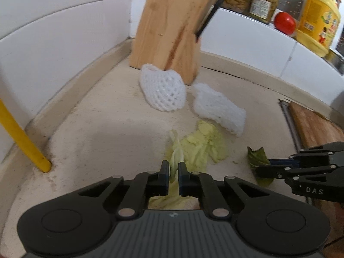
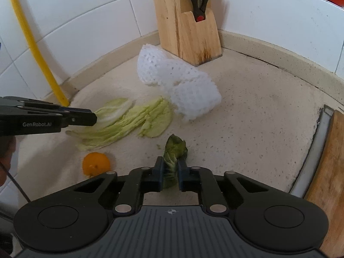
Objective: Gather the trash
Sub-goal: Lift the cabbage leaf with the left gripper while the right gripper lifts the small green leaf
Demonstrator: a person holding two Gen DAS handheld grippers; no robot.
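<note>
My left gripper (image 1: pixel 173 167) pinches a pale cabbage leaf (image 1: pixel 175 161) and my right gripper (image 2: pixel 169 168) a dark wilted leaf (image 2: pixel 174 148), both scraps near the tall wooden knife block (image 2: pixel 185 21), ready for binning.

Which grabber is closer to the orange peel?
Probably the left. The left gripper pinches the pale cabbage leaf just above the orange peel. The right gripper pinches the dark leaf farther to the peel's right.
</note>
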